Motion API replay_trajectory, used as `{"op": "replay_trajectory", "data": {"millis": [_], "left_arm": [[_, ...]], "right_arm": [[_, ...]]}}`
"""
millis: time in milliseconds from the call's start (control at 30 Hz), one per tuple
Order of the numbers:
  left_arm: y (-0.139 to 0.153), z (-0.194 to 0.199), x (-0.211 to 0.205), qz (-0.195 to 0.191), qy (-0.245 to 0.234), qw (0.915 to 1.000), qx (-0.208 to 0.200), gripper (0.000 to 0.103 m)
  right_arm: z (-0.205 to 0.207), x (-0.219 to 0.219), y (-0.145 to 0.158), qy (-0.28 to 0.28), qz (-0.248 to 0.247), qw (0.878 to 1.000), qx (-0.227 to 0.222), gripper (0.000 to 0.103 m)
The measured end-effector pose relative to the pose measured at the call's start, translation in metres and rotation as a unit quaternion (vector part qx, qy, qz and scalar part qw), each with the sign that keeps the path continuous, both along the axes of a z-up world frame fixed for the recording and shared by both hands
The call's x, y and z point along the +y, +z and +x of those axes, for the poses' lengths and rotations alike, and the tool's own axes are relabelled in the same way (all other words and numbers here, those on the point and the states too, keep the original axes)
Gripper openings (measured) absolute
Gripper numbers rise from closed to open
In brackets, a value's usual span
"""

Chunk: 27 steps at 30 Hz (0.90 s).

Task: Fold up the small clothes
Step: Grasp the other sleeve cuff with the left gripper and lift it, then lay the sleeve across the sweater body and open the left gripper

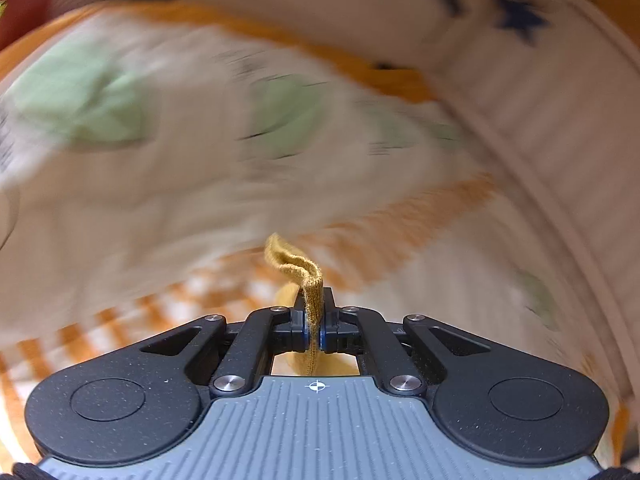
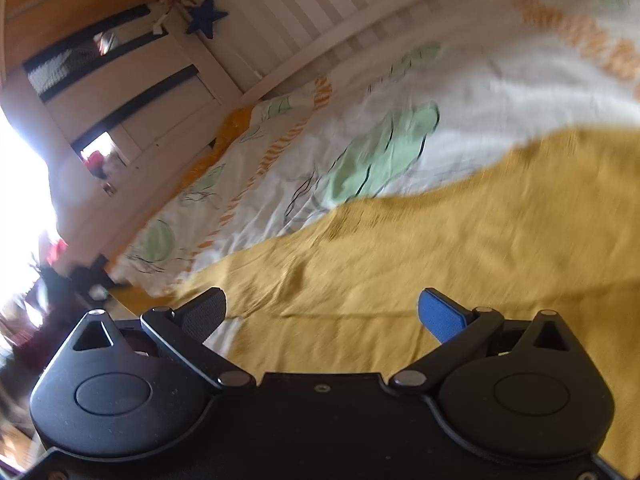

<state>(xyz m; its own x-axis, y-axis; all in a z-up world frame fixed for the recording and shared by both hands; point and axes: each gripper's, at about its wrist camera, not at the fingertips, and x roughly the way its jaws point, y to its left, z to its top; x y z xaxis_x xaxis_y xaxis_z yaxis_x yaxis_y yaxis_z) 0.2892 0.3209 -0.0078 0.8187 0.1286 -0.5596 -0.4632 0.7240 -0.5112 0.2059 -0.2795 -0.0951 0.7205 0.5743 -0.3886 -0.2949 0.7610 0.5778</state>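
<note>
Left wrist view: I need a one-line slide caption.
Left hand-held gripper shut on a fold of mustard garment above the patterned bedcover.

I counted two grippers of mine: the left gripper (image 1: 314,330), its jaws pinched tight on the edge of the one mustard-yellow garment (image 1: 298,270), and the right gripper (image 2: 322,312), its two fingers, one black and one blue, spread wide with nothing between them. Under them lay one printed bedspread (image 2: 360,120), white with green and orange patterns too blurred for me to number. At the far side stood one slatted white bed rail (image 2: 304,20) with a single dark blue star (image 2: 206,14) hung on it.
</note>
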Motion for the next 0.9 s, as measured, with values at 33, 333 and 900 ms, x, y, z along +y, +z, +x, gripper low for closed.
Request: {"op": "replay_trajectory", "data": {"millis": [33, 333, 900], "left_arm": [[0.013, 0.004, -0.015, 0.009, -0.020, 0.9997, -0.012, 0.003], [0.101, 0.025, -0.173, 0.063, -0.198, 0.9730, -0.100, 0.004], [0.025, 0.046, -0.443, 0.054, -0.415, 0.9061, -0.063, 0.006]], "right_arm": [[0.000, 0.000, 0.004, -0.004, -0.017, 1.000, -0.009, 0.103], [0.006, -0.020, 0.028, -0.036, -0.107, 0.993, -0.031, 0.102], [0.020, -0.115, 0.051, -0.191, -0.071, 0.979, -0.011, 0.102]]}}
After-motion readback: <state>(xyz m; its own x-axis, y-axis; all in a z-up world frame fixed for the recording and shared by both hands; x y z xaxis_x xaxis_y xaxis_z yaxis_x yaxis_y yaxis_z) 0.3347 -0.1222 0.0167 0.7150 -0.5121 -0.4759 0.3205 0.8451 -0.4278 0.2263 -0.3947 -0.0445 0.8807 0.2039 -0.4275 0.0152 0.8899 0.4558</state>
